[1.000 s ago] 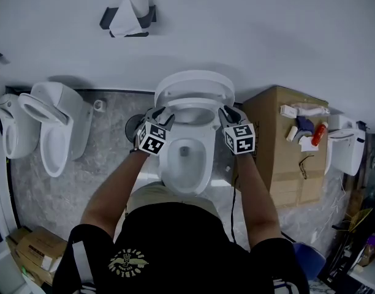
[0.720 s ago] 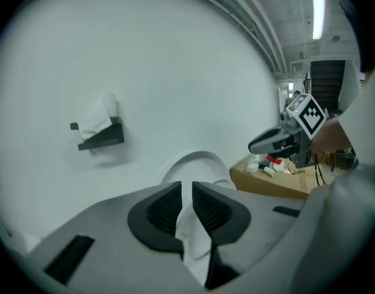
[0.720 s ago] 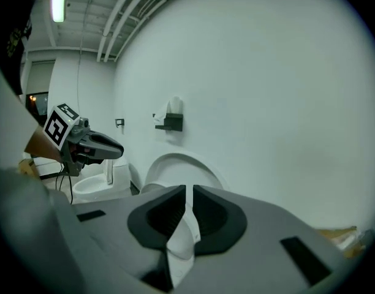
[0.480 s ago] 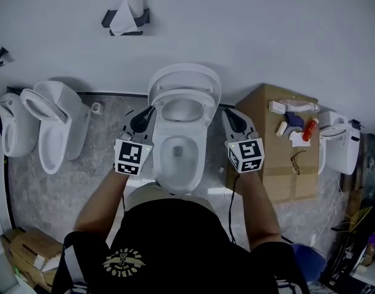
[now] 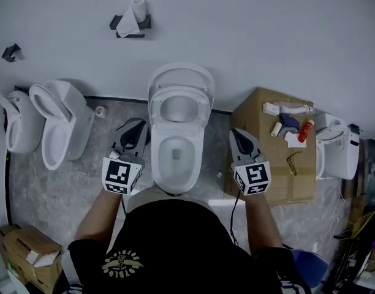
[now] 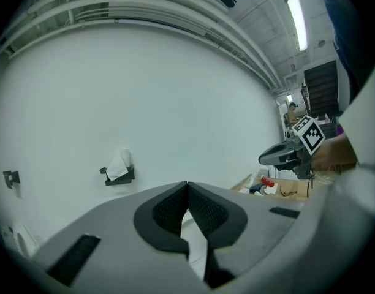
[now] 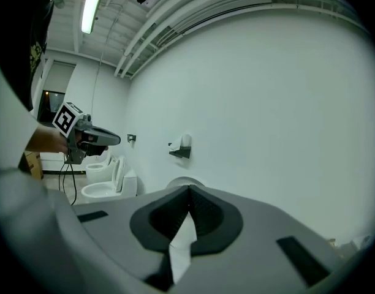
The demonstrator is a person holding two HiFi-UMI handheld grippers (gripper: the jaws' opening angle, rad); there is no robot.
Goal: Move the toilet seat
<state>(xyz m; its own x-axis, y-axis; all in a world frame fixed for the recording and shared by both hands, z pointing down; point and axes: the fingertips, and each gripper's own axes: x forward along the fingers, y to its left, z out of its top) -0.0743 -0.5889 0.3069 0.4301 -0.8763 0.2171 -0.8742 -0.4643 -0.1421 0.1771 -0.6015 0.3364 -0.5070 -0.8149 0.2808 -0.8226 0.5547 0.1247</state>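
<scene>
The lift looks finished, so the next move probably calls only for keeping clear. The left gripper (image 5: 137, 127) and right gripper (image 5: 239, 133) hang either side of the toilet bowl (image 5: 175, 159). Their jaws have just been closing and now meet on nothing. The toilet seat (image 5: 180, 91), a glossy white ring, stands upright behind the bowl against the lid (image 5: 180, 72).

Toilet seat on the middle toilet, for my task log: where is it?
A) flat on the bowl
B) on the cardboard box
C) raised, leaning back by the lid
C: the head view shows the toilet seat standing up behind the open bowl.
</scene>
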